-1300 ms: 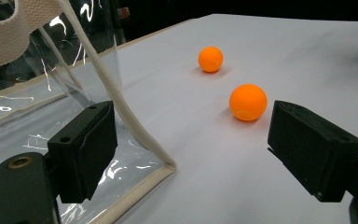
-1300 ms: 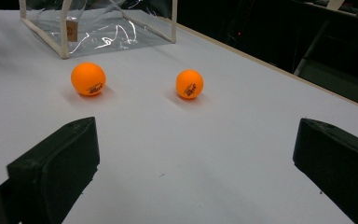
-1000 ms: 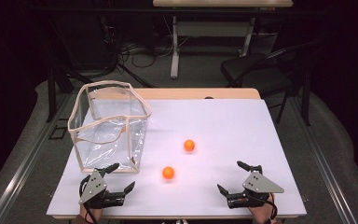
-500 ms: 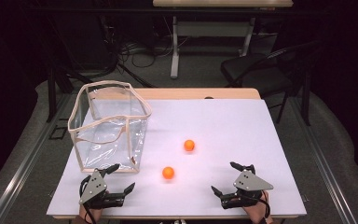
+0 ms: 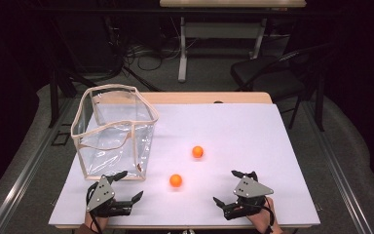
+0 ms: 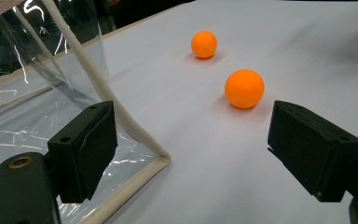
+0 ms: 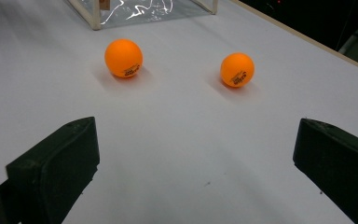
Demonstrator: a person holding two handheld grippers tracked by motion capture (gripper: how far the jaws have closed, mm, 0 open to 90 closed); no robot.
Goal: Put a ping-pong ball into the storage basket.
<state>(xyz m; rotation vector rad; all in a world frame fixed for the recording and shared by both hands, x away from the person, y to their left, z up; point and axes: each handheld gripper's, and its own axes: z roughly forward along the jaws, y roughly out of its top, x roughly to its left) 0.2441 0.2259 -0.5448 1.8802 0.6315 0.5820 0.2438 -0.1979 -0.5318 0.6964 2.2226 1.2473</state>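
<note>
While two balls [image 5: 176,181] [image 5: 197,151] lie by the bag [image 5: 114,131], both grippers [image 5: 128,187] [image 5: 230,187] spread wide, empty, on the table [image 5: 253,131].

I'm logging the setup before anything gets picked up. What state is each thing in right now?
Left gripper: open, holding nothing, low over the table.
Right gripper: open, holding nothing, low over the table.
Near orange ball: loose on the table, ungripped.
Far orange ball: loose on the table, apart from the other ball.
Clear bag: upright, top open, nothing seen inside.
White table: bears the balls and bag.
</note>
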